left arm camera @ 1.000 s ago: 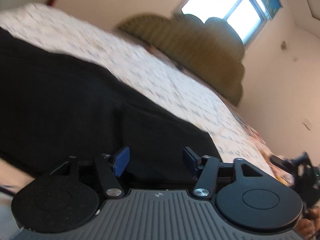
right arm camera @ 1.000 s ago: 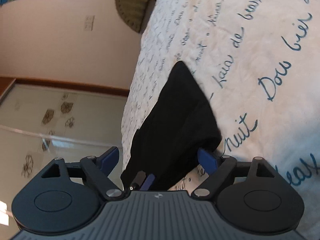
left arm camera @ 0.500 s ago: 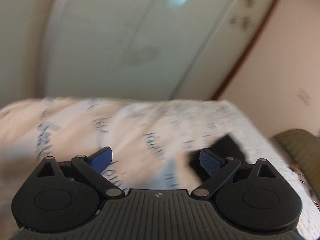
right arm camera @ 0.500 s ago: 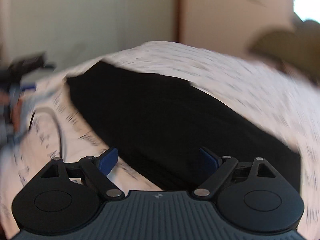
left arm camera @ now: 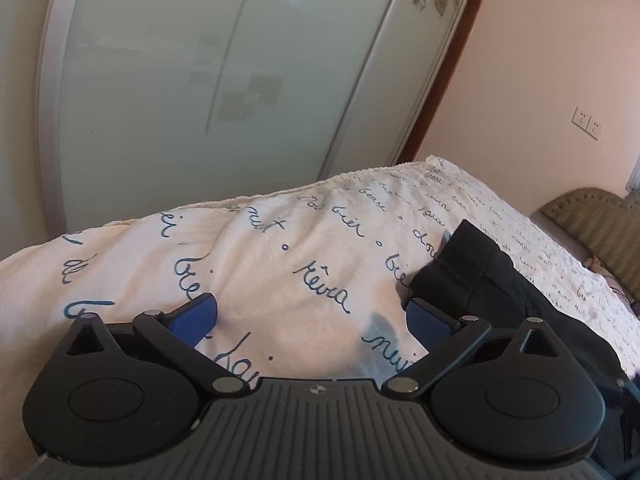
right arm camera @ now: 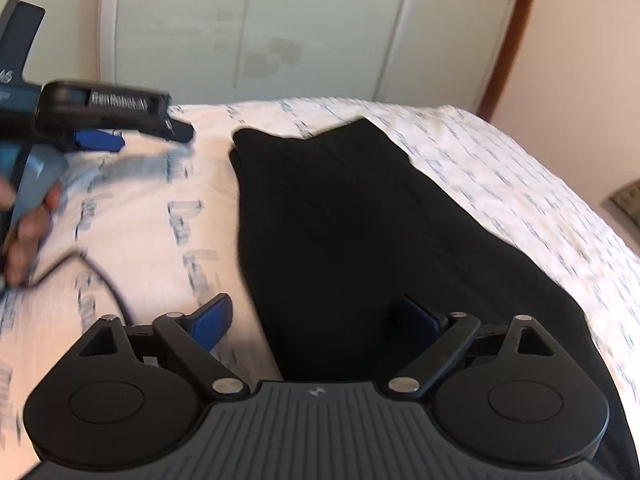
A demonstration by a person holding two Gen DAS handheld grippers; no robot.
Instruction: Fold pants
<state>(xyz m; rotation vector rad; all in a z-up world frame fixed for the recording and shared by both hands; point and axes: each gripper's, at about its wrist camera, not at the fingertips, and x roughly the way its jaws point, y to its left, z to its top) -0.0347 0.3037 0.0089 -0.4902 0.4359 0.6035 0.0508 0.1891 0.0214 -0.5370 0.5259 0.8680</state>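
Observation:
Black pants lie folded lengthwise on the bed, running from the near right to a far end at the middle. In the left wrist view the pants show at the right. My left gripper is open and empty above bare bedspread, left of the pants; it also shows in the right wrist view, held in a hand. My right gripper is open and empty above the near part of the pants, with its right finger over the cloth.
The bed carries a white spread with blue script. A frosted sliding wardrobe door stands beyond the bed's far edge. An olive headboard is at the right. A black cable lies on the spread.
Both grippers have swung round to face the wardrobe end of the bed. The left gripper has come off the pants and opened wider. The right gripper now hovers over the pants.

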